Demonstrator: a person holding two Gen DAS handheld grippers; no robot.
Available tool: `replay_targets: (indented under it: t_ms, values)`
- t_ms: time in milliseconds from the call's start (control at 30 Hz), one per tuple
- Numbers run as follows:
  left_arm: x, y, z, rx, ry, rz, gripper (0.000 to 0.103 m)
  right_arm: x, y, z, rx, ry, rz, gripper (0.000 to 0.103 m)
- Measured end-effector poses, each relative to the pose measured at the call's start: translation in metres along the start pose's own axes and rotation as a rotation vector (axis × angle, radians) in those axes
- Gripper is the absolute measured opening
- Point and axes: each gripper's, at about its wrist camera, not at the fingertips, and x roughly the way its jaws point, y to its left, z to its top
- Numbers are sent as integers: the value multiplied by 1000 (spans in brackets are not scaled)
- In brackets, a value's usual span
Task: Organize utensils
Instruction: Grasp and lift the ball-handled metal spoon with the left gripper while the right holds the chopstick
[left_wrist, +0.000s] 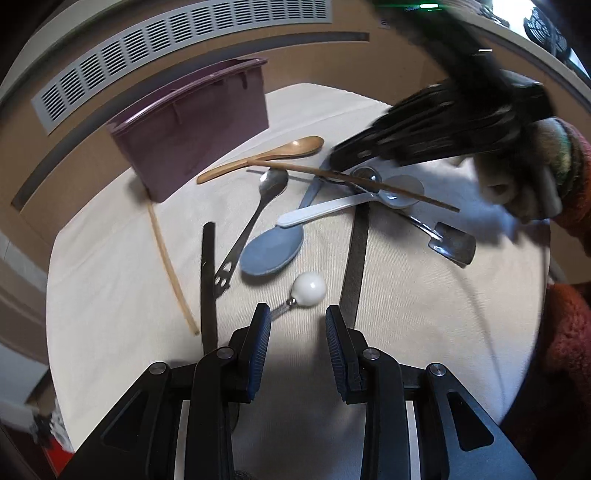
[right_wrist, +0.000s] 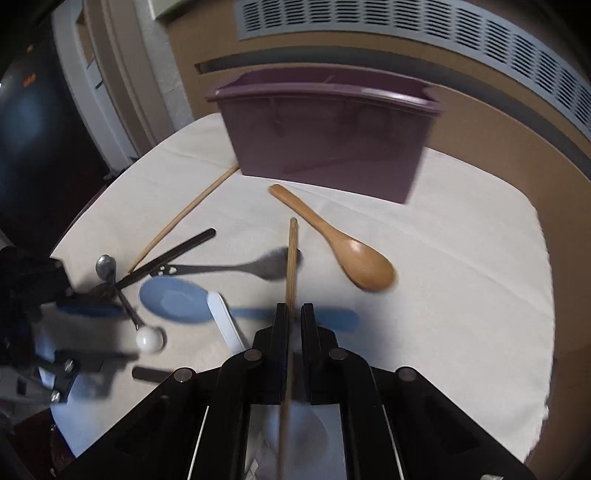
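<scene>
One chopstick (right_wrist: 291, 258) sat pinched in the right gripper (right_wrist: 293, 314), whose jaws were nearly shut on it, its long axis running straight ahead toward the purple bin (right_wrist: 325, 147) beyond. The left gripper (left_wrist: 297, 317), jaws wide and empty, hovered over the surface (left_wrist: 406, 295) behind the white ball (left_wrist: 309, 289).

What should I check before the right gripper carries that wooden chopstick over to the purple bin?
1. Right gripper shut on the wooden chopstick: ok.
2. Chopstick clear of the other utensils: cannot tell; its tip is in line with the metal spoon.
3. Purple bin upright with its top open: ok.
4. Path to the bin: not ok; the wooden spoon lies between.
5. Left gripper open and empty, away from the right: ok.
6. Second chopstick left on the cloth: ok, to collect later.
</scene>
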Motion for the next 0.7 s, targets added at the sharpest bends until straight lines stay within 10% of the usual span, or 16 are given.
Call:
replay_targets:
  t_ms: [267, 700]
  values:
    - [22, 4, 20, 23, 16, 6, 32, -35, -38, -41, 167, -30, 16, 6]
    - [29, 35, 21, -176, 57, 6, 33, -40, -15, -33, 76, -101, 70, 14]
